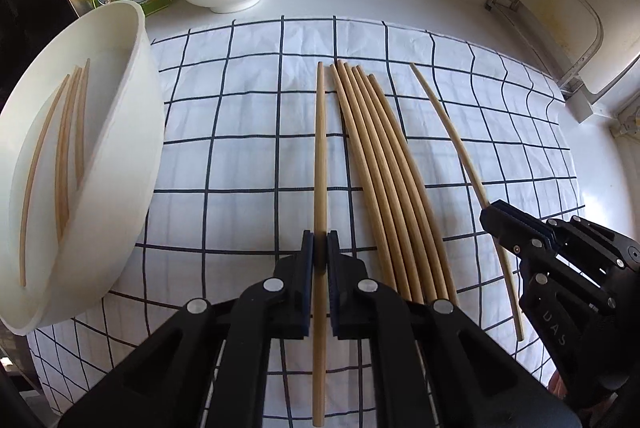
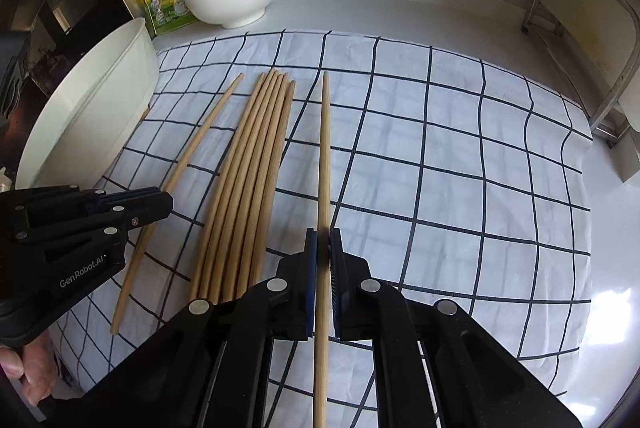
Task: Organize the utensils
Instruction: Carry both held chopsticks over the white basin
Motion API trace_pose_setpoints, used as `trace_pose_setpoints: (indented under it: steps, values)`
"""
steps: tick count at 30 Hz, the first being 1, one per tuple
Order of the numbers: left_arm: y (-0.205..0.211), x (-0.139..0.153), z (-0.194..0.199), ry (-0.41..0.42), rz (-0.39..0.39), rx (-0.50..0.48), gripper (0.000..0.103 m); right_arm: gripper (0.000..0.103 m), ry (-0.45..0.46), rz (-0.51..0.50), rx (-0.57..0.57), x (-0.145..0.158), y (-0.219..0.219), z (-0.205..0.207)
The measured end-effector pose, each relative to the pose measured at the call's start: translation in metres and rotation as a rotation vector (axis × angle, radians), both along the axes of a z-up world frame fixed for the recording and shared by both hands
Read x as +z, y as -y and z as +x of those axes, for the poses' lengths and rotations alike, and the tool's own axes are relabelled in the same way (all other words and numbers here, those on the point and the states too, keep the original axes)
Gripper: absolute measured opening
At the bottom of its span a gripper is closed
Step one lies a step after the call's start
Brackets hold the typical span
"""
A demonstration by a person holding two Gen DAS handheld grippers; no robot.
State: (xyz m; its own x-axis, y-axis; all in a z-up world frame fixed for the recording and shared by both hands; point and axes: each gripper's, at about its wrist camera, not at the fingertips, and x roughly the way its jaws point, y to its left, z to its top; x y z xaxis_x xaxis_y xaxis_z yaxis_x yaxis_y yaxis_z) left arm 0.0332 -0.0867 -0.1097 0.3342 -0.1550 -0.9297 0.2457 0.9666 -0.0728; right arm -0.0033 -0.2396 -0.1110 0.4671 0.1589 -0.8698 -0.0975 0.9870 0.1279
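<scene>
Clamping chopsticks [image 1: 320,156] in both grippers

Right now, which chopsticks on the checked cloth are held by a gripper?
Two single chopsticks: the left chopstick in the left gripper, the right chopstick in the right gripper. The bundle of chopsticks between them lies untouched.

Left claw [image 1: 320,252] angled steeply down, jaws clamped tight on one chopstick [image 1: 320,148]. Right claw [image 2: 323,248] same pose, pinching its own chopstick [image 2: 325,148]. Your fingers [image 2: 24,372] show behind the left claw.
</scene>
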Motion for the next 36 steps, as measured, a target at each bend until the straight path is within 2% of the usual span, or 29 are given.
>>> trace_pose_setpoints:
  steps: [8, 12, 18, 26, 36]
  values:
    - [-0.034, 0.056, 0.001, 0.096, -0.058, 0.014, 0.007, 0.006, 0.052, 0.084, -0.015, 0.041, -0.02, 0.004]
    - [-0.077, 0.081, 0.005, 0.134, -0.086, 0.055, 0.007, 0.006, 0.087, 0.127, 0.009, 0.063, -0.048, 0.013]
    - [-0.143, 0.102, 0.024, 0.169, -0.072, 0.137, 0.007, 0.006, 0.13, 0.157, 0.089, 0.089, -0.112, 0.045]
    - [-0.225, 0.088, 0.054, 0.156, -0.046, 0.214, 0.007, 0.006, 0.115, 0.18, 0.187, 0.091, -0.206, 0.086]
    - [-0.258, 0.045, 0.079, 0.072, -0.051, 0.193, 0.007, 0.006, -0.027, 0.153, 0.191, 0.049, -0.263, 0.121]
